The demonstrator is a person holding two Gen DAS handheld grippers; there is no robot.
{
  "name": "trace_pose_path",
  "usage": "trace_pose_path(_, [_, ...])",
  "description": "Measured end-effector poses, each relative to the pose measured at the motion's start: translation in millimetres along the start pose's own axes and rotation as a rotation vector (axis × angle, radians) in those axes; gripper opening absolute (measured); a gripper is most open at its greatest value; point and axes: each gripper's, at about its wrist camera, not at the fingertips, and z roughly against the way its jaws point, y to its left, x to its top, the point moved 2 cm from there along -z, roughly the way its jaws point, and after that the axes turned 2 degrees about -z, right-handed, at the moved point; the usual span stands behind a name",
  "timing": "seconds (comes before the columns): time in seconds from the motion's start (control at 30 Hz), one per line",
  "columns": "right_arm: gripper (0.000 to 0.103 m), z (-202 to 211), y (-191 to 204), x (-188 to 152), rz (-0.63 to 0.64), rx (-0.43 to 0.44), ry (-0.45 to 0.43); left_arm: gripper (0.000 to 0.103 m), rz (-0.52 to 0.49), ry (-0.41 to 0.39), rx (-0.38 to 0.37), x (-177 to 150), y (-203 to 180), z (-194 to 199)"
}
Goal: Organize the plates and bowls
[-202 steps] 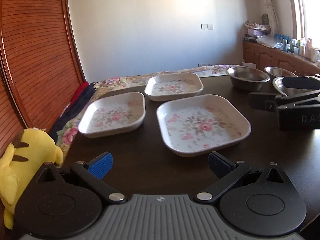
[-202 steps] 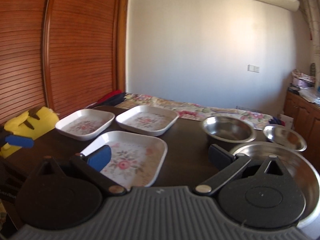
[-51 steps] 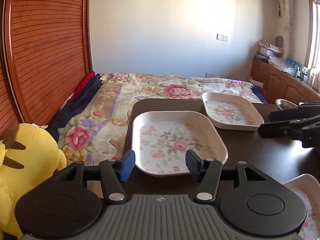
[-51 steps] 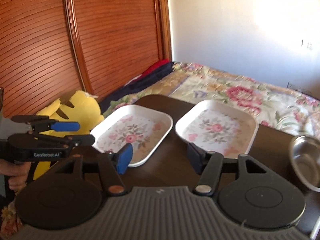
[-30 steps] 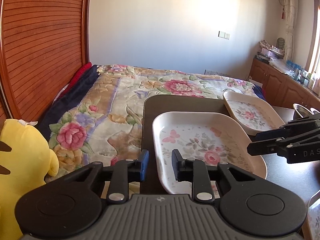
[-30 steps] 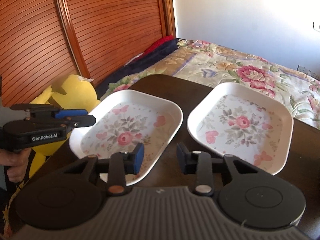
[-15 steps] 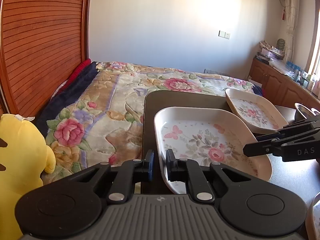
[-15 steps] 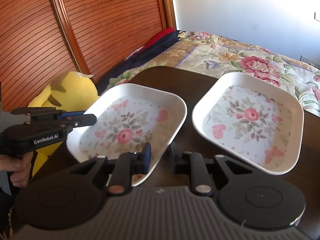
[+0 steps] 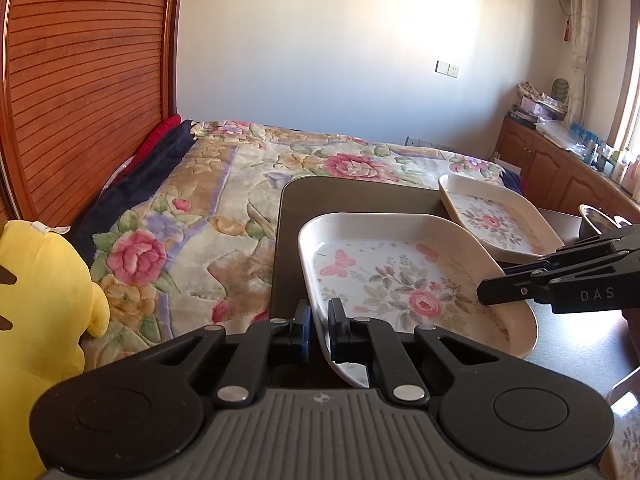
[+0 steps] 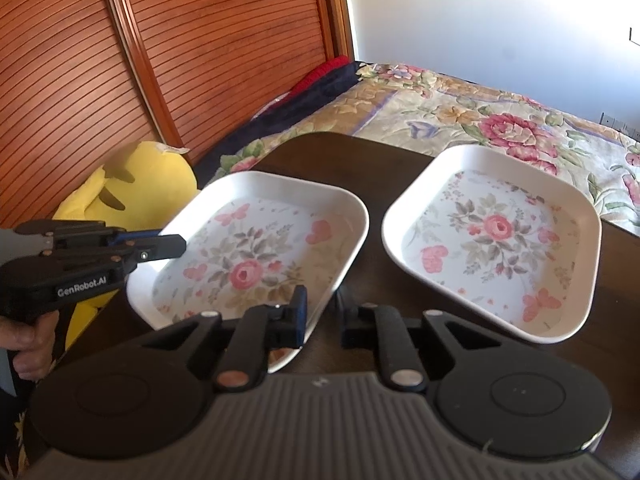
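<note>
The left gripper [image 9: 318,326] has its jaws closed tight on the near rim of a white plate [image 9: 404,276] with a flower pattern, one finger outside the rim and one inside. This plate sits at the left part of the dark worktop [image 9: 352,196], close to the edge beside the bed [image 9: 208,200]. In the right wrist view the same plate [image 10: 256,248] has the left gripper [image 10: 168,246] at its left rim, held by a hand [image 10: 24,340] low at the left edge of the picture. The right gripper [image 10: 322,320] is at the opposite rim of this plate; its jaws are narrow but with a gap between them, the blue finger lies over the plate's rim and the other finger is above the bare worktop [image 10: 372,280]. It cannot be told for sure from these views whether the right jaws already press the rim. In the left wrist view the right gripper [image 9: 486,292] appears from the right side, its tips over the far right rim of the plate. A second plate [image 10: 496,240] of the same kind stands just beside the first one, on the right, apart from it. A metal bowl [image 9: 592,220] is partly seen behind the right gripper. A yellow plush toy [image 10: 132,188] lies left of the worktop, next to a wooden slatted wall [image 10: 120,60].
</note>
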Motion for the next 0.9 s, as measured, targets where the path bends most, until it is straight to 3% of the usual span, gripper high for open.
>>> trace_pose_path(0.47, [0.016, 39, -5, -5, 0.004, -0.003, -0.043, 0.010, -0.043, -0.018, 0.000, 6, -28, 33])
trace_pose_path(0.9, [0.016, 93, -24, -24, -0.015, -0.029, -0.072, 0.011, -0.084, -0.027, -0.033, 4, -80, 63])
